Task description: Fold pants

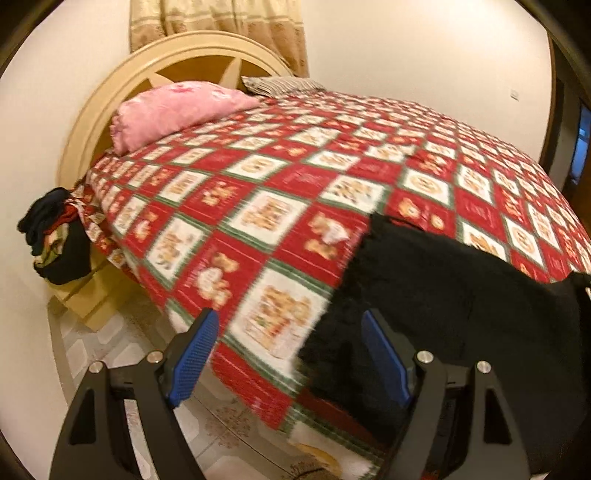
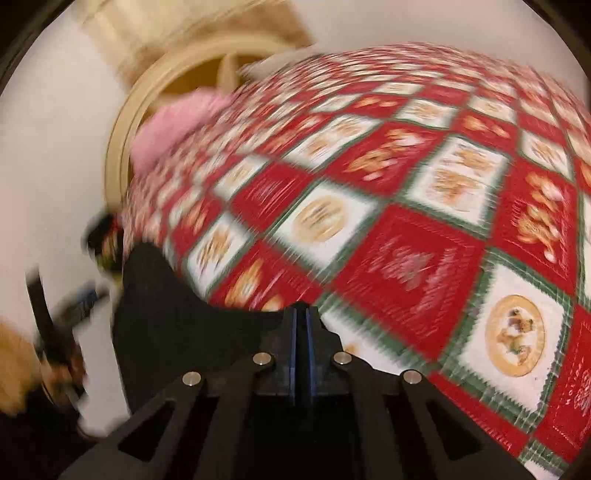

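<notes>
Black, fuzzy-napped soft pants [image 1: 443, 295] draped over near edge of bed w/ red-white-green checked quilt [image 1: 258, 206], partly hanging off. Left gripper [image 1: 288, 354] spread wide, empty, beside the cloth edge. Right gripper [image 2: 302, 332] pinched tight on a fold of pants. Risk: limp fabric sliding off toward tiled floor [image 1: 110, 354], or single-point pinch bunching legs unevenly; heavy blur, so aim prob unreliable.

A home bedroom is showing here: a bed [image 1: 258, 206] wearing a red-and-white patchwork quilt is filling the frame, a pink pillow [image 1: 173, 110] is lying against the round headboard [image 1: 110, 96] upper left, beige curtains [image 1: 221, 18] are hanging behind.
</notes>
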`<state>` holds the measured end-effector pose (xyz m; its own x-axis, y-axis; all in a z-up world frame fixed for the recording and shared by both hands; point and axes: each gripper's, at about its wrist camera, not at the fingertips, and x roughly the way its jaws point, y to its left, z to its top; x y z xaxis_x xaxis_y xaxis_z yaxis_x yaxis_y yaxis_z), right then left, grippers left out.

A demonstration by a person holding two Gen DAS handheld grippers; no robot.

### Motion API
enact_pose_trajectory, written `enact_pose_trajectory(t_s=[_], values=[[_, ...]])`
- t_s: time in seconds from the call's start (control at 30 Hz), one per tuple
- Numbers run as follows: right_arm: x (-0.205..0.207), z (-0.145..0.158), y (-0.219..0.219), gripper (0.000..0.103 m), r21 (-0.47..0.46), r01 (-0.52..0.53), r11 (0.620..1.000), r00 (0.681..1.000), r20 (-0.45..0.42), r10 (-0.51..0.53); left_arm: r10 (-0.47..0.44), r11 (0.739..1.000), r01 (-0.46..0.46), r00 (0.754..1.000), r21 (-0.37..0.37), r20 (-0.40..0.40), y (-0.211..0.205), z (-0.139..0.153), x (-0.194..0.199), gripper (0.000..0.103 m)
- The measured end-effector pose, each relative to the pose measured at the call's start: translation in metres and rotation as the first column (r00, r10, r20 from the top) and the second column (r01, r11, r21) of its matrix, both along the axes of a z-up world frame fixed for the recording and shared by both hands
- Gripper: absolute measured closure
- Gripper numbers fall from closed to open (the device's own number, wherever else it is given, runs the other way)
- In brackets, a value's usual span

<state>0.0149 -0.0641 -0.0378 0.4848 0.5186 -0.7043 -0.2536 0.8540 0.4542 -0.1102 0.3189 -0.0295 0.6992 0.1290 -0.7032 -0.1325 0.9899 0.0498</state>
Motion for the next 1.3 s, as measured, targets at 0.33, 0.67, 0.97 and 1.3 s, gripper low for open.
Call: enact_pose_trajectory(t_s=[0.33, 0.67, 0.97, 1.3], values=[[0.02, -0.027, -0.016, 0.103, -0.148, 0.231, 0.962, 0.973, 0.036, -0.228, -0.011, 0.992, 0.006, 0.999, -0.123, -0.038, 0.013, -0.01, -0.014, 0.021], [-0.013, 0.023, -0.004, 0.102, -0.002, 0.118, 0.993, 0.986, 0.121, -0.116, -0.128, 0.948, 0.101, 0.989, -0.302, -0.074, -0.016, -0.034, -0.006, 0.021], [-0.03, 0.019, 0.029, 0.102, -0.094, 0.012, 0.995, 0.996, 0.088, -0.003, -0.125, 0.918, 0.091, 0.99, -0.387, -0.064, -0.019, -0.038, -0.002, 0.045], [-0.028, 0.002, 0.005, 0.101, -0.037, 0.048, 0.998, 0.999, 0.021, -0.047, -0.147, 0.923, 0.141, 0.989, -0.357, 0.012, -0.017, -0.019, 0.007, 0.07]])
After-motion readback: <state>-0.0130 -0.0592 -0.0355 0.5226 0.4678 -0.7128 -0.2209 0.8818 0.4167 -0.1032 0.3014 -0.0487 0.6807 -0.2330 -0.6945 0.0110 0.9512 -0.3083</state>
